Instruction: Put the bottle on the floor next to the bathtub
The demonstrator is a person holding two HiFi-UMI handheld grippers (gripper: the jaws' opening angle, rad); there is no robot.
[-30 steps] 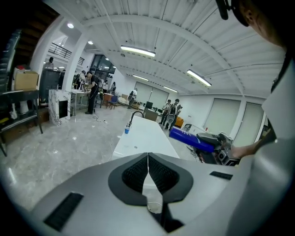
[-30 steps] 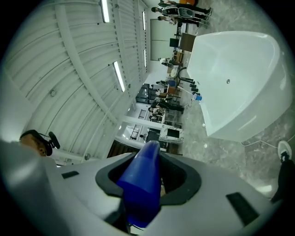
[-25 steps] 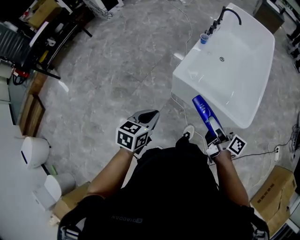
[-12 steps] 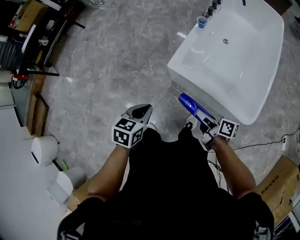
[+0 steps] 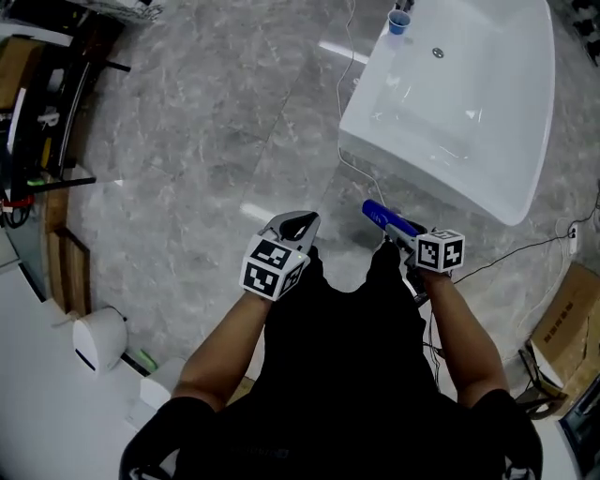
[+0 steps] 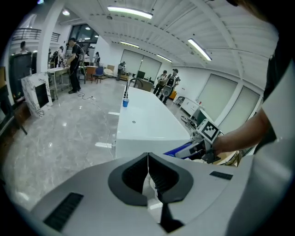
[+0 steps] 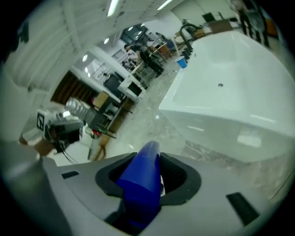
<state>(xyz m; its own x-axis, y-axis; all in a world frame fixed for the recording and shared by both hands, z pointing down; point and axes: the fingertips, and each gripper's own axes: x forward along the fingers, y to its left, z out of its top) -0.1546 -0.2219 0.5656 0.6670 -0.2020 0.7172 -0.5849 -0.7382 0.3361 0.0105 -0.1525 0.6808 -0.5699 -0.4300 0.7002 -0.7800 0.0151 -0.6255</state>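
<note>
The right tongs (image 5: 401, 236) are clamped on a blue bottle (image 7: 142, 184). Its body sits between the two jaws and its rounded end juts forward past their tips, held above the grey marble floor (image 5: 206, 141). The left tongs (image 6: 148, 171) hover alongside, jaws pressed together with nothing between them. Just beyond the bottle's end stands the white bathtub (image 5: 469, 103), with a small blue cup (image 5: 399, 21) on its far rim.

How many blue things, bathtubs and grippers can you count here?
Blue things: 2, the bottle and the cup
Bathtubs: 1, the white bathtub
Grippers: 2, the left gripper and the right gripper
Total: 5
</note>
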